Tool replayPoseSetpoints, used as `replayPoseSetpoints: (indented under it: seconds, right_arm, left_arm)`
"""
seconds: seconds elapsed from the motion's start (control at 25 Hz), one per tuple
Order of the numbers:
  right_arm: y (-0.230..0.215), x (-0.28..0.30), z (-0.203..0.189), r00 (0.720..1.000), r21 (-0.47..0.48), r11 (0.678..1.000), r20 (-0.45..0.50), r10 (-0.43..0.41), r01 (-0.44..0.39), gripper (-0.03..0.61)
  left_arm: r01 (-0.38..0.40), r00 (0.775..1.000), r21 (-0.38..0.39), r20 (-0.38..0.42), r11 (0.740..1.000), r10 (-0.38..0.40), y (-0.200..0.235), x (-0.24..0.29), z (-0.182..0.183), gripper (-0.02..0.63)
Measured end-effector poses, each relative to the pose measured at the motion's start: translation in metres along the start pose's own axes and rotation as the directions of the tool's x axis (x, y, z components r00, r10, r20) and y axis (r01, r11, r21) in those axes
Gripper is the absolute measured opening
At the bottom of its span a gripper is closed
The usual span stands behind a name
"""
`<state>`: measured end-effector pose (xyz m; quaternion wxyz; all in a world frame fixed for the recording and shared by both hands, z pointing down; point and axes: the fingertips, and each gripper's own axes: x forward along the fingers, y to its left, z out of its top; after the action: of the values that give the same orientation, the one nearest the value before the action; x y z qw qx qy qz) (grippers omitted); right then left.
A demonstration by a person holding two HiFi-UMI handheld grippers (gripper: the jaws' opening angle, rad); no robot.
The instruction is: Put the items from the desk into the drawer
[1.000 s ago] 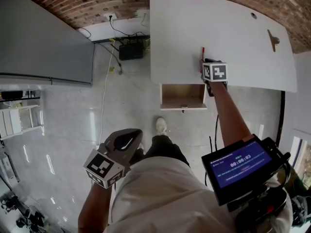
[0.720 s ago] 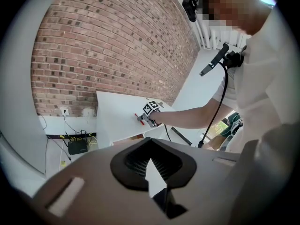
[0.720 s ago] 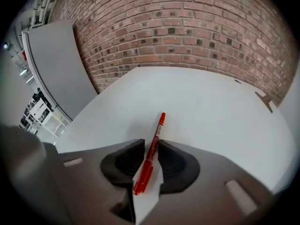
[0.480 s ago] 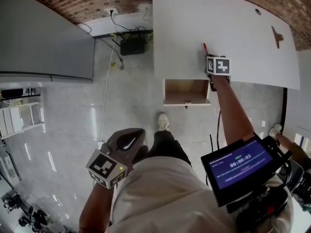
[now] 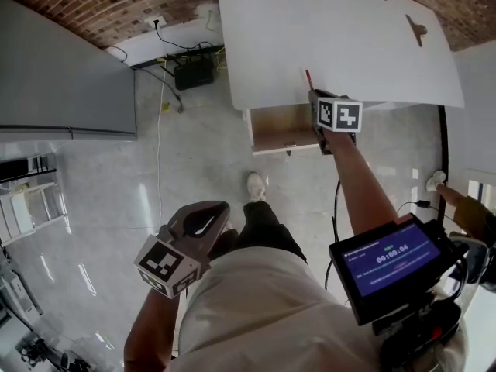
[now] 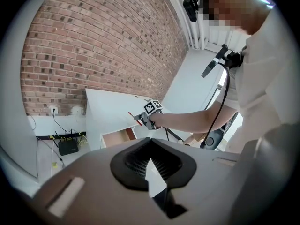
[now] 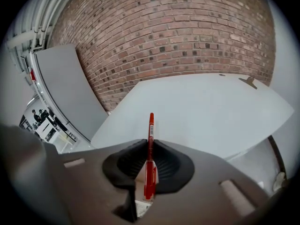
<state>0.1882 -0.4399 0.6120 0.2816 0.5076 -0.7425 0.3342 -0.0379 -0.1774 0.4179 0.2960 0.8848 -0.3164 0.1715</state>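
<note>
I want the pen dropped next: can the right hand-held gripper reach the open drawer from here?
Probably yes. The right hand-held gripper, shut on the red pen, is beside the drawer, which stands open with nothing over it.

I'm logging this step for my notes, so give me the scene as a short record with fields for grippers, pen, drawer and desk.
right gripper: shut on the red pen, at the desk's front edge
left gripper: shut, empty, low at the person's side
drawer: open, under the desk edge, next to the right gripper
desk: white, with one small brown item near its far corner
</note>
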Motion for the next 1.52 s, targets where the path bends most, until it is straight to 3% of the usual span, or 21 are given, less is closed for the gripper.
replayPoseSetpoints:
  seconds: [0.32,0.64,1.04,1.24,1.52]
  right_arm:
    - [0.019,-0.044,-0.087,0.999,0.062,0.997,-0.021,-0.041,0.042,0.044]
    - [0.026,-0.021,-0.148,0.994,0.076,0.995,-0.084,-0.065,0.071,0.044]
    - [0.011,0.08,-0.159,0.994,0.13,0.991,-0.11,-0.004,0.018,0.044]
    - [0.006,0.136,-0.166,0.991,0.127,0.992,-0.134,0.018,-0.001,0.044]
    - [-0.005,0.198,-0.175,0.984,0.135,0.991,-0.173,0.04,-0.016,0.044]
  left_arm:
    - [0.079,0.997,-0.012,-0.001,0.997,-0.079,-0.025,-0.027,-0.044,0.006]
    - [0.118,0.992,0.002,-0.04,0.993,-0.118,-0.035,-0.05,-0.083,0.007]
    - [0.069,0.997,-0.047,-0.041,0.996,-0.071,-0.012,-0.024,-0.083,0.007]
    - [0.061,0.998,-0.095,-0.004,0.994,-0.062,0.002,-0.002,-0.078,0.006]
    - [0.049,0.998,-0.144,-0.024,0.988,-0.053,0.018,0.027,-0.091,0.006]
